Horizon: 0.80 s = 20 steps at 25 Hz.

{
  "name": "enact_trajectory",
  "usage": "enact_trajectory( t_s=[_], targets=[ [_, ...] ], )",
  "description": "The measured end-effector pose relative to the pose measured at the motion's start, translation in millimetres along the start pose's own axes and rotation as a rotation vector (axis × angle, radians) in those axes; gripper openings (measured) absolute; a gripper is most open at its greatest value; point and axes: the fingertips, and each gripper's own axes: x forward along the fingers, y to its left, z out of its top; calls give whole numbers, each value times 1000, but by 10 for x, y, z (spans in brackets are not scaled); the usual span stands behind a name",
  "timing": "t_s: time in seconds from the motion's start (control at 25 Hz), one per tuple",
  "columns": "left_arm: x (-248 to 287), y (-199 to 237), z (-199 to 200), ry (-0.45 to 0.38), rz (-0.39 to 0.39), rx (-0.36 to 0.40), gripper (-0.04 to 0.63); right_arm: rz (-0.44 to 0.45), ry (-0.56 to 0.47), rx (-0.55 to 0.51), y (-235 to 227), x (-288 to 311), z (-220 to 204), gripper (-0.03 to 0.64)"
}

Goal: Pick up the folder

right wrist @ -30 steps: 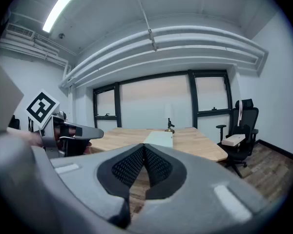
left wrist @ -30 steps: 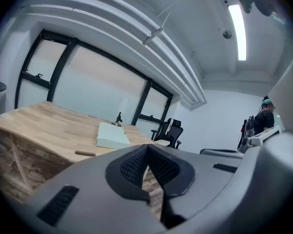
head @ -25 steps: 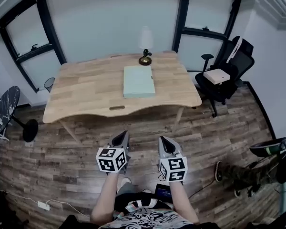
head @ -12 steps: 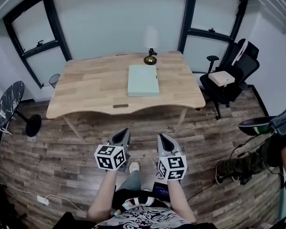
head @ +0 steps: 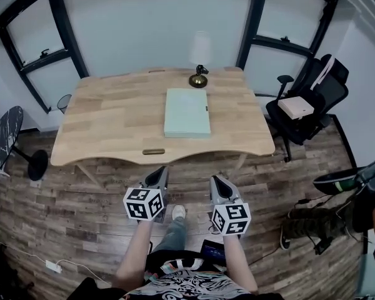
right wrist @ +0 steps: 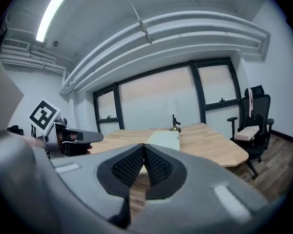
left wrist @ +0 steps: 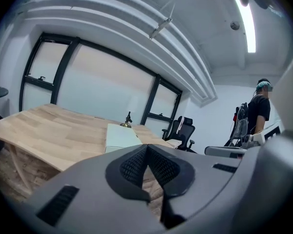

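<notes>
folder point(head: 187, 112): pale green, lying flat on the wooden table point(head: 112, 124), upper middle of the head view and a bit right of the tabletop's centre. Its long edges run away from the person. A small lamp point(head: 199, 75) stands just past its far edge, not touching it.

The left gripper point(head: 160, 174) and right gripper point(head: 216, 181) are side by side at lower centre of that frame. They sit over the plank floor point(head: 81, 224), short of the table's near edge and well apart from the folder. Both noses point at the table. Jaws on each are pressed together, pads meeting, nothing pinched; both gripper views show it clearly.

In the left gripper view the folder sits just above the jaw tips, slightly left of centre. In the right gripper view it is mid-frame beyond the tips, with the other gripper's marker cube at the left edge.

A black office chair point(head: 309, 99) is right of the table, with a pale box point(head: 296, 107) on its seat. A round dark side table point(head: 3, 144) is at the left edge. Another person's legs point(head: 319, 227) are at lower right.
</notes>
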Motion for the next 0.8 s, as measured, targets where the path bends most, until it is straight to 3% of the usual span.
enact_trajectory(
  t_s=[0.16,0.4,0.68,0.8],
  targets=[
    [682,402,248,30,-6,-3,6,-11,29,16,-259,704,190,4],
    [1665,938,744,42,-6,62,6,3,34,71,-611,1767,570,3],
    [2358,1370,968,48,-11,29,6,-39,-34,265,-1023,2227,722,3],
    [2468,1384,996,43,-39,8,6,-83,-5,271,-1164,2263,629,4]
  ],
)
